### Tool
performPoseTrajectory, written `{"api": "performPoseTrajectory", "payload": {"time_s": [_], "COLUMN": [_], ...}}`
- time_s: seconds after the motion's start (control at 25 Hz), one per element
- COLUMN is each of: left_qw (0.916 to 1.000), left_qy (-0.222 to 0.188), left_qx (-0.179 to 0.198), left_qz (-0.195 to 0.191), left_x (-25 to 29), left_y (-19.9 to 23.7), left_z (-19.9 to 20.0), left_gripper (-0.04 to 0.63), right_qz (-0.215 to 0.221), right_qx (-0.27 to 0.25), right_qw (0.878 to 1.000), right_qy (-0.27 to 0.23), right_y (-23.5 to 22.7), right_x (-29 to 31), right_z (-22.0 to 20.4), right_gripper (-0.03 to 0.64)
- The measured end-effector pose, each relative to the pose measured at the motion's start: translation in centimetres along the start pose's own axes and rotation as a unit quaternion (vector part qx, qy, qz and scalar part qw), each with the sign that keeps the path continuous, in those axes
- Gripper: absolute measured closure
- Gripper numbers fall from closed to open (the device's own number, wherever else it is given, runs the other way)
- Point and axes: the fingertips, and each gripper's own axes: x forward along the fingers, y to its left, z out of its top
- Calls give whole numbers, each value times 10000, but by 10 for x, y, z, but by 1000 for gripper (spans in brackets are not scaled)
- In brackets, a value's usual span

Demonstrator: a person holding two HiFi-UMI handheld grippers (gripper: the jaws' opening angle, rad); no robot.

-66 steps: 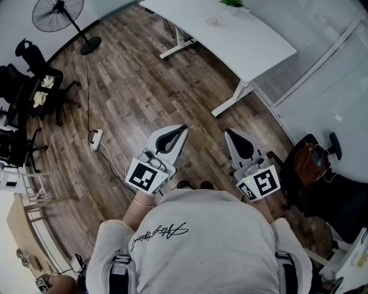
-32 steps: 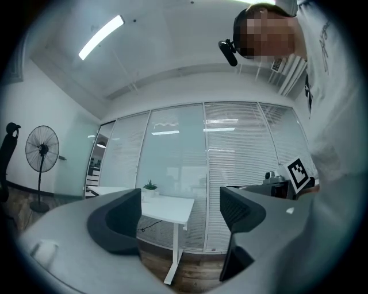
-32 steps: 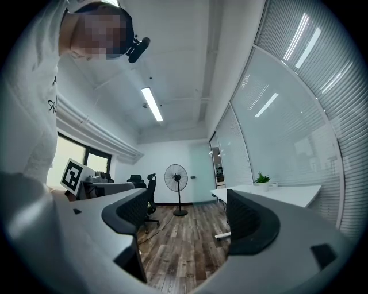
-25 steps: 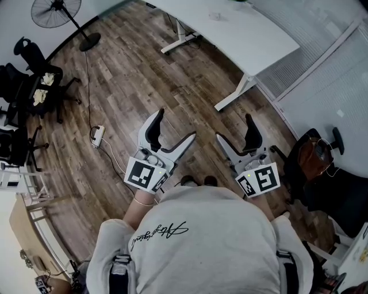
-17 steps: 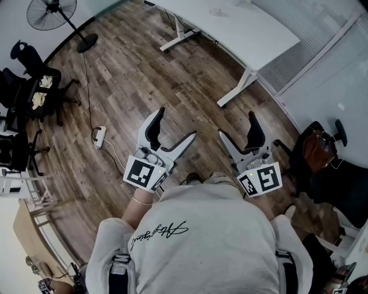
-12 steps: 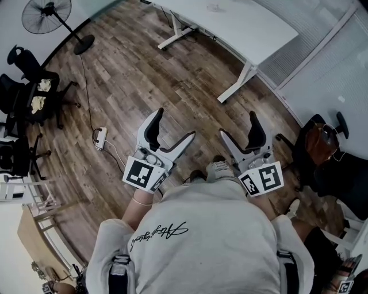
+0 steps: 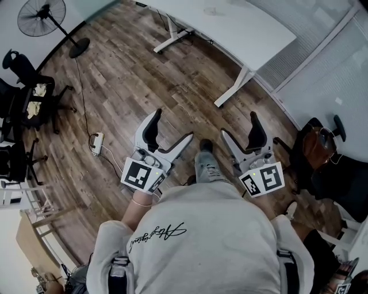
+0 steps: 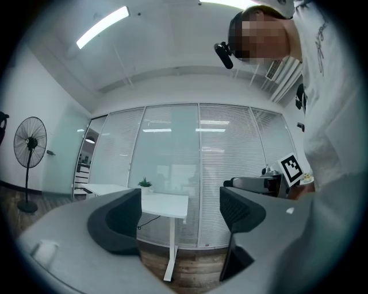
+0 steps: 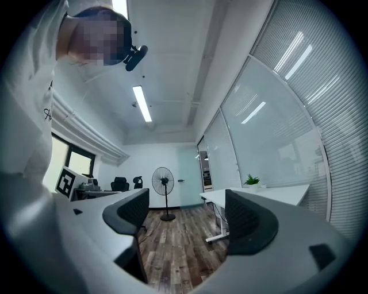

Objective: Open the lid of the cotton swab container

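Nothing of the task looks done yet. No view shows a cotton swab container for certain; a faint small object [image 7: 211,10] on the white desk [image 7: 253,35] is too small to name. The left gripper [image 7: 172,124] and right gripper [image 7: 239,124] hang over the wooden floor [image 7: 126,86], well apart from the desk, jaws spread wide with nothing between them. Reaching the container, steadying it and lifting its lid all remain.

White desk [image 7: 230,26], brown (wood-grain) floor [image 7: 144,74].
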Motion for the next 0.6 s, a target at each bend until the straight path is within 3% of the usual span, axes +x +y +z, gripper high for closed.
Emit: {"api": "performPoseTrajectory", "payload": {"time_s": [0.36,0.6], "left_qw": [9998,9998], "left_qy": [0,-60], "left_qx": [85,138], "left_qz": [182,105], "left_x": [59,113], "left_y": [49,81], "left_z": [-1,1], "left_gripper": [187,187], "right_qz": [71,24], "right_qx": [74,-2], "right_qw": [9999,10000], "right_qy": [-68,-63], "right_y": [-52,-100], "right_x": [61,106], "right_z": [2,3], "right_gripper": [229,230]}}
